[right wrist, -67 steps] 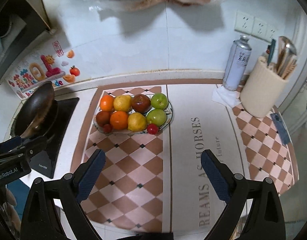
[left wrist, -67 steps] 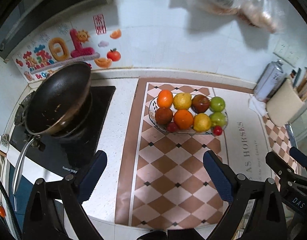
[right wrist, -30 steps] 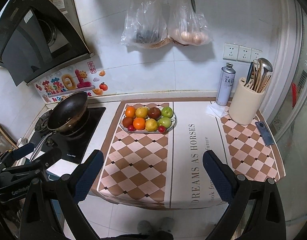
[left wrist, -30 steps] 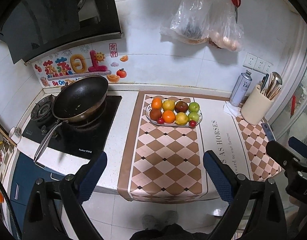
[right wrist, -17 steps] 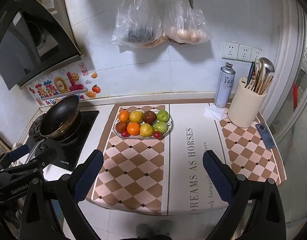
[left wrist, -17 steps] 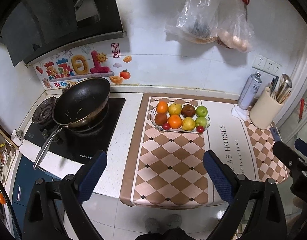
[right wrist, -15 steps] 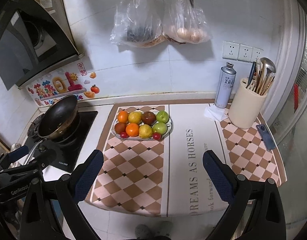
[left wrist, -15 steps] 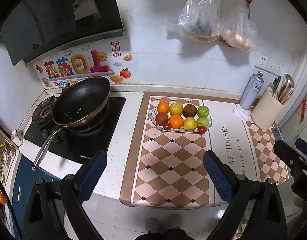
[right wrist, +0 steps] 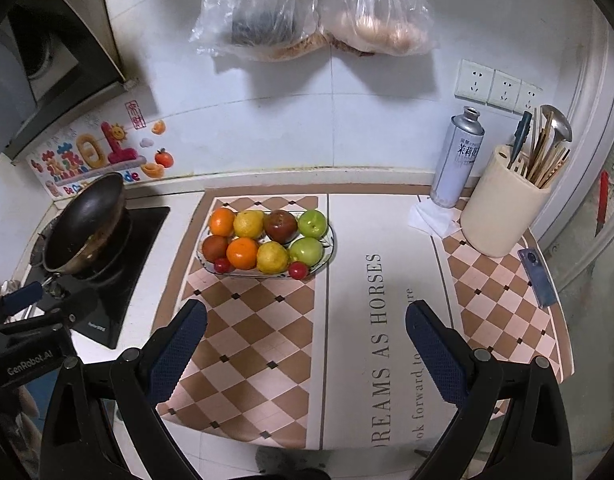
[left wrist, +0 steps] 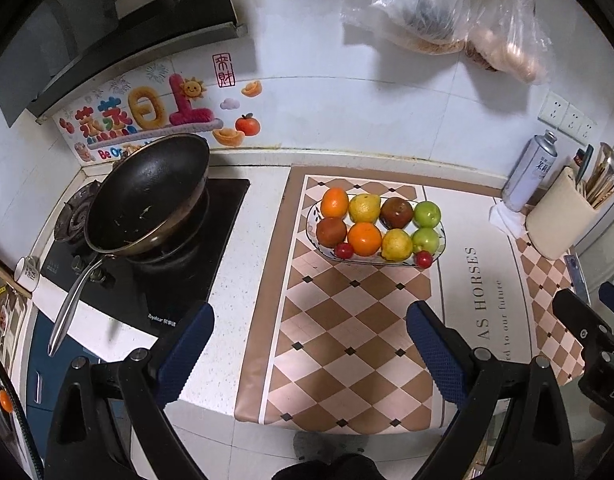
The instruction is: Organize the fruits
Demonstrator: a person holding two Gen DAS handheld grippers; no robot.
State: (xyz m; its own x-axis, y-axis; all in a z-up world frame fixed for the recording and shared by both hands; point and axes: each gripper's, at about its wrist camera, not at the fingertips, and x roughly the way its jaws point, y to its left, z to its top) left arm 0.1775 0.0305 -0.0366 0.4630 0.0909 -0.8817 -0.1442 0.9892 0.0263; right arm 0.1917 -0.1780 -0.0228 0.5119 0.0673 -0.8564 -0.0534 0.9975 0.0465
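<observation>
An oval glass plate [left wrist: 440, 249] [right wrist: 330, 249] stands on the checkered mat at the back of the counter. It holds two oranges [left wrist: 334, 202], two lemons [left wrist: 364, 208], two dark red fruits [left wrist: 396, 212], two green apples [left wrist: 426, 213] and two small red fruits [left wrist: 424, 259]. My left gripper [left wrist: 309, 340] is open and empty, well in front of the plate. My right gripper [right wrist: 305, 338] is open and empty too, short of the plate; it also shows at the right edge of the left wrist view [left wrist: 599, 328].
A black wok [left wrist: 147, 192] sits on the stove at the left. A spray can [right wrist: 459, 158] and a beige utensil holder [right wrist: 503, 208] stand at the back right, a blue object [right wrist: 537, 278] beside them. Plastic bags [right wrist: 307, 16] hang on the wall.
Both grippers have moved closer to the counter; the plate of fruit looks larger than half a second ago. Both stay open and empty.
</observation>
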